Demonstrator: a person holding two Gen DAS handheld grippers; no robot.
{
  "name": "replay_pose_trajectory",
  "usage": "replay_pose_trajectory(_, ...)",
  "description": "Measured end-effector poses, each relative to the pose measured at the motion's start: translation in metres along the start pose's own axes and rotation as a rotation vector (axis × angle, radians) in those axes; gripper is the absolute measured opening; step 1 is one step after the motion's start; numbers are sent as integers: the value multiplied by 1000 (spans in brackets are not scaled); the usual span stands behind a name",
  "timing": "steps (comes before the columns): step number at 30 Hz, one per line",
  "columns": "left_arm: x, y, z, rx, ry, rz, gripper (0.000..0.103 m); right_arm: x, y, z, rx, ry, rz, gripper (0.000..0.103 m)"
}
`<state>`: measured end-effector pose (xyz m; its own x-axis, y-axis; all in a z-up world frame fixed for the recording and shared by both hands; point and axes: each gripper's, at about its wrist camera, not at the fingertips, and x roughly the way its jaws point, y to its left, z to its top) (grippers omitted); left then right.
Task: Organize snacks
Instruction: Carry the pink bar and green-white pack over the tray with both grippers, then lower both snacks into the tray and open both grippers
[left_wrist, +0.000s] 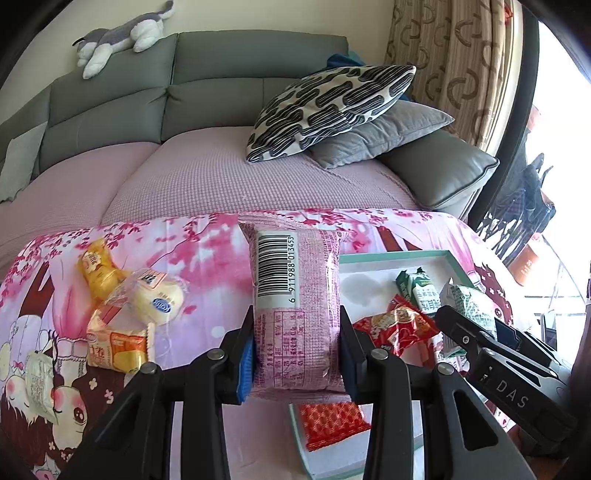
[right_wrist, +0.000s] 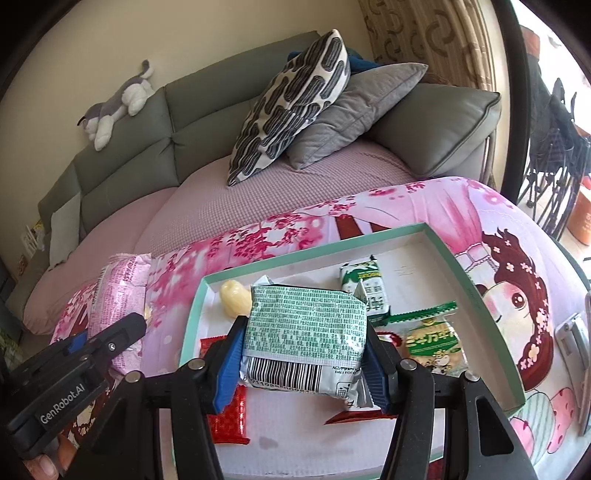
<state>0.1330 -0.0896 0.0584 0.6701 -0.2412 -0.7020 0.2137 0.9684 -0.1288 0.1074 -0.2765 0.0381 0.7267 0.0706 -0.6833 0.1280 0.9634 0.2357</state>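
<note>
**Two packets in hand, a few snacks left to sort**

The left hand-held gripper (left_wrist: 297, 354) pinches a pink packet (left_wrist: 295, 310); the right hand-held gripper (right_wrist: 303, 360) clamps a green packet (right_wrist: 306, 332) above the tray (right_wrist: 476, 280). Several snacks already lie in the tray. By my reckoning, about four loose snacks (left_wrist: 118, 310) on the table's pink cloth (left_wrist: 207, 266) remain.

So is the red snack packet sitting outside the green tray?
No, the red snack packet lies inside the green tray, on its white floor near the left wall.
</note>
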Motion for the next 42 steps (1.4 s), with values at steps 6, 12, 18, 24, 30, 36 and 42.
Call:
replay_pose_trajectory(6, 24, -27, 9, 62, 27, -31, 39, 3, -34, 11, 67, -9, -56, 60)
replay_pose_trajectory(12, 58, -44, 23, 88, 65, -56, 39, 10, -53, 24, 76, -41, -121, 60)
replay_pose_trajectory(18, 85, -51, 28, 101, 116, -48, 39, 29, -71, 21, 98, -16, -164, 60)
replay_pose_trajectory(24, 101, -62, 25, 127, 156, -52, 39, 44, -81, 14, 117, 25, -174, 60)
replay_pose_trajectory(30, 113, -66, 24, 140, 188, -47, 40, 51, -81, 11, 111, 56, -178, 61)
replay_pose_trajectory(36, 111, -63, 22, 124, 198, -44, 43, 53, -80, 11, 104, 71, -205, 64)
replay_pose_trajectory(42, 94, -59, 24, 115, 178, -50, 51, 50, -78, 12, 99, 77, -208, 70)
